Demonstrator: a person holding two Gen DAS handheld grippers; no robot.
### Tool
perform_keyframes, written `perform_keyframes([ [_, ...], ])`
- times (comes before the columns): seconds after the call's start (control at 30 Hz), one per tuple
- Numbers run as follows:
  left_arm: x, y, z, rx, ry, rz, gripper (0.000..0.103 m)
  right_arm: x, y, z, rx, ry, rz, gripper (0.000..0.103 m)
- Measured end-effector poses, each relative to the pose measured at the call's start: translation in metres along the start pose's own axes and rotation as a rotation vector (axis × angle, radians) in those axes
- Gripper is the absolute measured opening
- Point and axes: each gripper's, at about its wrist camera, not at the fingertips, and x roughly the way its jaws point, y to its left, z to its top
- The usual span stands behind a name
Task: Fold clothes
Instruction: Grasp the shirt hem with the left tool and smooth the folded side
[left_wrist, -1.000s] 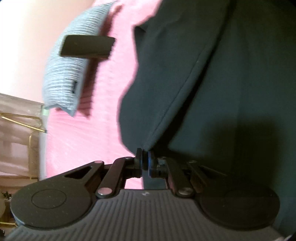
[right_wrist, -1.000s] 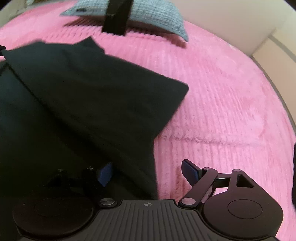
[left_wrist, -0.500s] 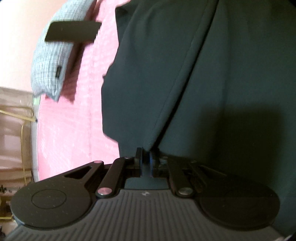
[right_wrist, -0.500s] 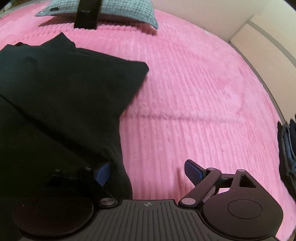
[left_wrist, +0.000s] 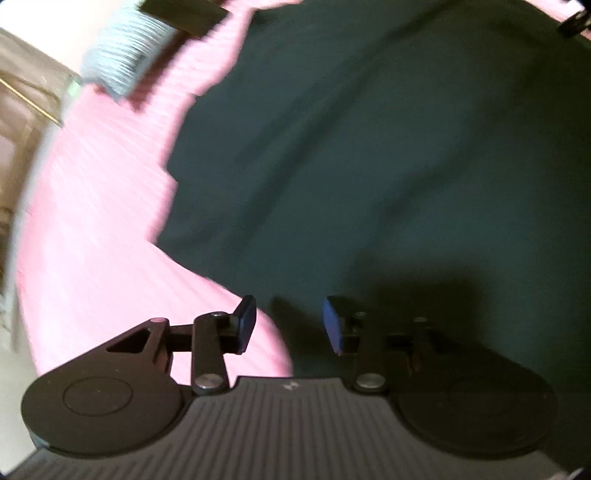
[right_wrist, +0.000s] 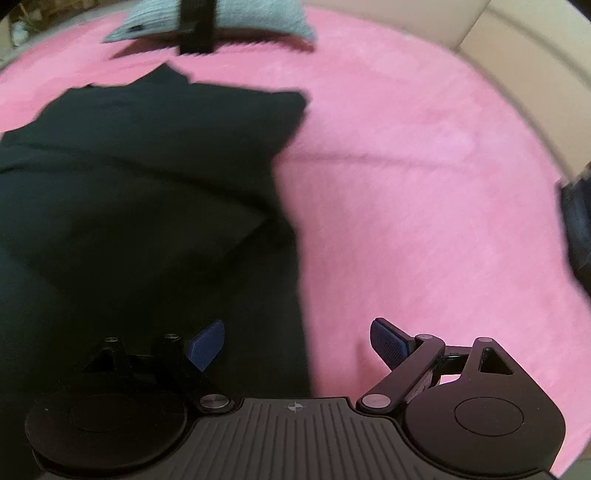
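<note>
A dark garment (left_wrist: 369, 166) lies spread on a pink ribbed bedspread (left_wrist: 92, 240). In the left wrist view my left gripper (left_wrist: 290, 325) hovers over the garment's near edge; its jaws are opening, and the blue pads (left_wrist: 246, 320) press on nothing. In the right wrist view the same garment (right_wrist: 147, 192) fills the left half, one layer folded over another. My right gripper (right_wrist: 297, 345) stands open over the garment's right edge, with nothing pinched between its pads (right_wrist: 388, 341).
A grey-blue pillow (right_wrist: 229, 18) with a dark flat object (right_wrist: 195, 26) on it lies at the bed's far end. A dark stack of clothes (right_wrist: 576, 221) sits at the right edge of the bedspread (right_wrist: 424, 203). A pale wall borders the bed.
My left gripper let go of the garment's edge and its jaws parted. Both grippers shifted across the bed, and the garment now lies flat where it had been lifted.
</note>
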Motion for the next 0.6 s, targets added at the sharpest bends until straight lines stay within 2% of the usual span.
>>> perform_keyframes([
  [0.07,-0.005,-0.03,-0.011,0.015,0.031,-0.018,0.035,0.005,0.002,-0.015,-0.006,0.044,0.036,0.089],
  [0.2,-0.018,-0.073,-0.03,0.01,0.084,-0.049,0.038,0.008,-0.018,-0.04,-0.028,0.11,0.02,0.089],
  [0.33,-0.032,-0.1,-0.05,0.025,0.123,-0.069,0.038,0.001,-0.043,-0.054,-0.022,0.145,-0.016,0.092],
  [0.5,-0.054,-0.116,-0.078,0.04,0.126,-0.11,0.041,-0.024,-0.035,-0.057,-0.001,0.127,-0.083,0.092],
  [0.6,-0.064,-0.12,-0.091,0.052,0.104,-0.131,0.042,-0.046,-0.013,-0.062,0.017,0.11,-0.079,0.092],
])
